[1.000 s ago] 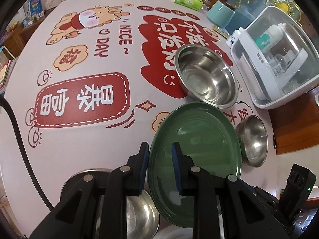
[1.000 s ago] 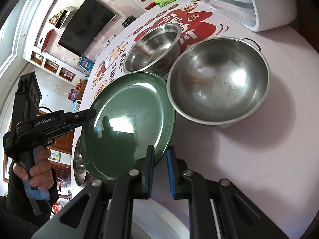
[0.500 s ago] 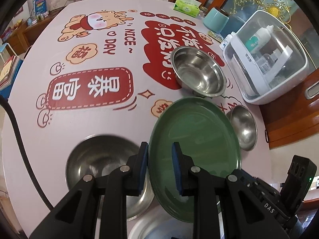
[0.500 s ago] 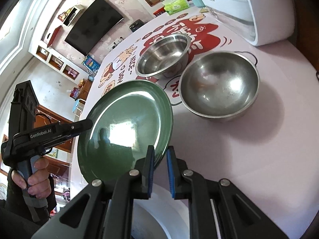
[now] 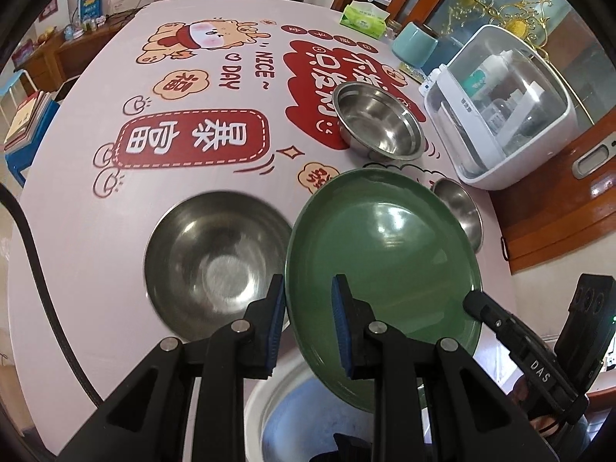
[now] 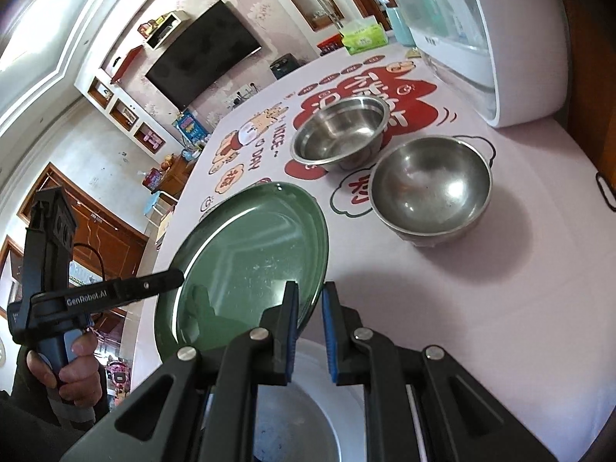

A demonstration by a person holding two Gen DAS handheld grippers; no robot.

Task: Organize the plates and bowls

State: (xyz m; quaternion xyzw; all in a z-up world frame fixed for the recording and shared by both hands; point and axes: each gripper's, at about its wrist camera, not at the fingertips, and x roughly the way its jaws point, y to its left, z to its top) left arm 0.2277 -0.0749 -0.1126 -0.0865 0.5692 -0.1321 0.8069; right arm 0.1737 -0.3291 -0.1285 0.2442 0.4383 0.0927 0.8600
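Left wrist view: taking the green plate [image 5: 381, 254] as the landmark, a wide, shallow stainless steel bowl [image 5: 215, 261] sits on the counter [image 5: 77, 208] just to its left, blurred at its base. The left hand-held gripper [image 5: 306, 308] comes next, its blue-padded jaws clamped on the plate's left rim. The plate is glossy dark green, round, with a shallow well and a raised lip, and bright window glare shows on its glaze. It is held tilted above the counter, over part of a white plate [image 5: 292, 404] that lies below its near edge. Beyond the green plate stands a deep steel bowl [image 5: 379, 123] on the red print of the pink cartoon tablecloth. To the plate's right, a small round steel bowl [image 5: 460, 211] is partly hidden behind its rim. Farther right is a white appliance with a clear lid [image 5: 500, 115].

In the right wrist view a person's hand [image 6: 65, 369] grips the left tool's handle at the far left of the plate. The right hand-held gripper [image 6: 310, 308] is closed tight on the plate's right rim, so the plate hangs between both tools. Here faint scuffs and a reflected silhouette show on the green glaze. Right of the plate, the small bowl shows a little wire loop on its rim.
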